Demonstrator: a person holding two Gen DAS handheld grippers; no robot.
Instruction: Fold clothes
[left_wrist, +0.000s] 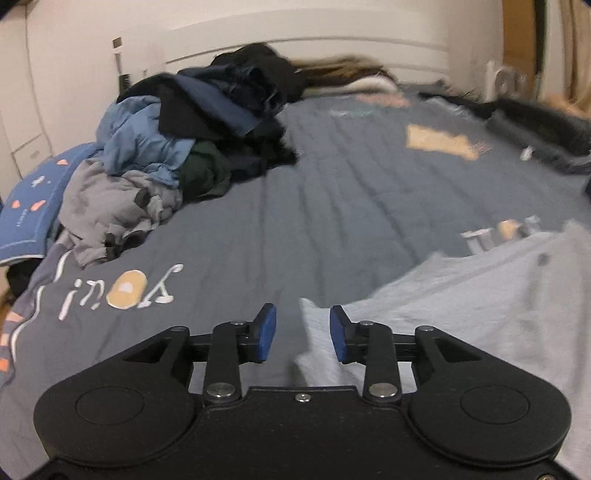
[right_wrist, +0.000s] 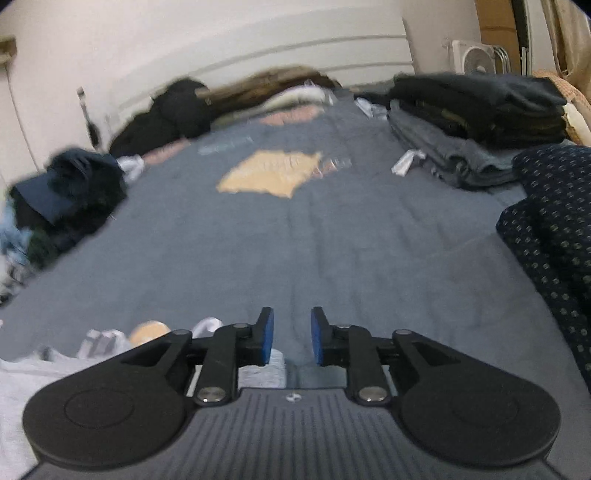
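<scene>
Clothes: light grey garment (left_wrist: 480, 302) lay flat on bed (left_wrist: 332, 206), just under our left gripper (left_wrist: 303, 332) and right gripper (right_wrist: 291, 336), both open, empty. Folded stack (right_wrist: 476, 122) done; unfolded pile (left_wrist: 177, 147) left.

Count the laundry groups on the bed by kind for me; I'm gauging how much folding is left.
Unfolded heap of mixed blue, grey and black clothes: 1
Folded stack of dark clothes: 1
Light grey garment spread flat on the grey bedspread: 1
Dark navy dotted fabric: 1
Total: 4
</scene>
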